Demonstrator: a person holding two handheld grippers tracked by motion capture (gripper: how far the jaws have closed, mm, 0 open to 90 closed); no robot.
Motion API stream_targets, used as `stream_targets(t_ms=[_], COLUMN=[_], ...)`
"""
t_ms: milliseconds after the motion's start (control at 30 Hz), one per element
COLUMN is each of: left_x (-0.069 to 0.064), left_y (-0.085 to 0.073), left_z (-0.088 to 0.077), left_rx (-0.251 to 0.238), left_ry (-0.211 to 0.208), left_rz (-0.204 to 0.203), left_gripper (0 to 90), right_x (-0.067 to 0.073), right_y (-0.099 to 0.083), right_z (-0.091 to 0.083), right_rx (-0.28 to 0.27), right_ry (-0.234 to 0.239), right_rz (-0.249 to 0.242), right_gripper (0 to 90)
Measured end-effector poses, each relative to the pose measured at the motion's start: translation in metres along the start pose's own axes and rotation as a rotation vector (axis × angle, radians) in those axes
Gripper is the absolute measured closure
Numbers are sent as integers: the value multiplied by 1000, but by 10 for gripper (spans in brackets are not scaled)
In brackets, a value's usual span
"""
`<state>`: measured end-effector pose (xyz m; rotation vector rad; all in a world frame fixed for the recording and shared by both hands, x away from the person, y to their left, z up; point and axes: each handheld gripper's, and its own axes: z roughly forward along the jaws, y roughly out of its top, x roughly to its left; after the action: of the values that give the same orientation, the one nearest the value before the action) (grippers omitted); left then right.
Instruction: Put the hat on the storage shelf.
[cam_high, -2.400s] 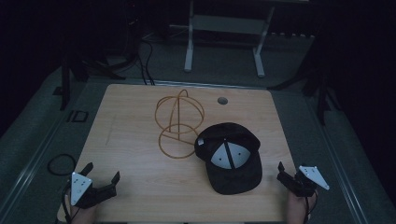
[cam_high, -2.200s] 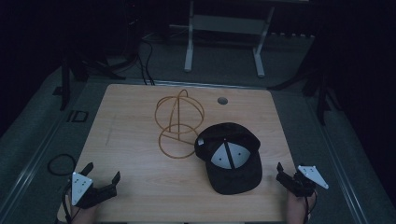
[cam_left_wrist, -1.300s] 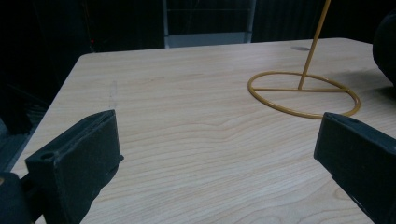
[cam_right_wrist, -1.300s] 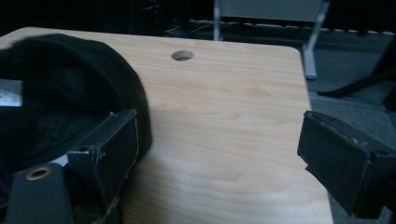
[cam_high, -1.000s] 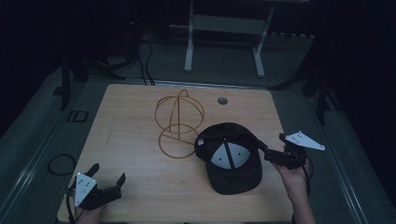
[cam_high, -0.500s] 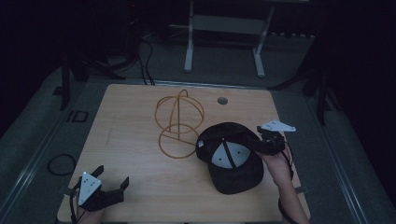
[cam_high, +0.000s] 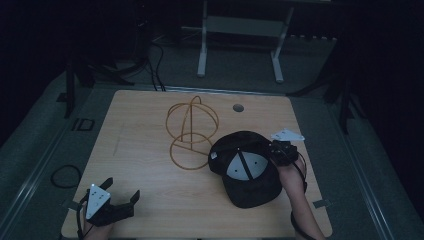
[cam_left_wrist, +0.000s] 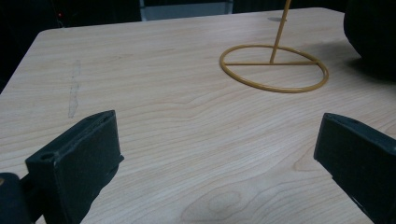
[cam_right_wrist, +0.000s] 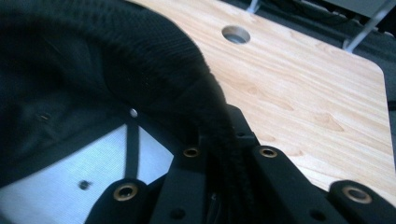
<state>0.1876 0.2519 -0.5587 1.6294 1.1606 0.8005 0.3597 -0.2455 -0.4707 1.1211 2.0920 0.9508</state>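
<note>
Cap: the black cap (cam_high: 247, 170) lies upside down on the right half of the table (cam_high: 150, 135), its pale lining facing up and its brim toward you. Its left edge lies just beside the base ring of the stand (cam_high: 191, 135).

Right gripper: your right gripper (cam_high: 278, 152) is at the cap's right rim. In the right gripper view the jaws have just been closing and are now clamped on that rim (cam_right_wrist: 205, 93), one jaw inside the crown, one outside, with the fabric pinched between them.

Right hand: your hand (cam_high: 290, 176) comes in from the bottom right, beside the brim.

Left gripper: your left gripper (cam_high: 120, 197) sits at the near left corner of the table, well apart from the cap. Its jaws stand wide, released, with only bare wood between them in the left gripper view.

Stand: the yellow wire stand is upright near the table's middle; its base ring (cam_left_wrist: 274, 68) lies flat, with a rod rising from it.

Hole: a round hole (cam_high: 238, 107) sits in the tabletop behind the cap, and shows past the rim (cam_right_wrist: 236, 33) in the right gripper view.
</note>
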Motion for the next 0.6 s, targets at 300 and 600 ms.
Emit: stream_targets(t_ms=[300, 600], left_x=[-3, -19], left_y=[1, 6], left_z=[1, 6], left_rx=[2, 10], left_ry=[-8, -49], left_rz=[-4, 28], left_gripper=[9, 9], right_x=[5, 10], right_y=[16, 39], right_z=[-31, -61], right_rx=[-104, -175], right_ry=[56, 37], right_rz=[22, -16], right_gripper=[882, 882])
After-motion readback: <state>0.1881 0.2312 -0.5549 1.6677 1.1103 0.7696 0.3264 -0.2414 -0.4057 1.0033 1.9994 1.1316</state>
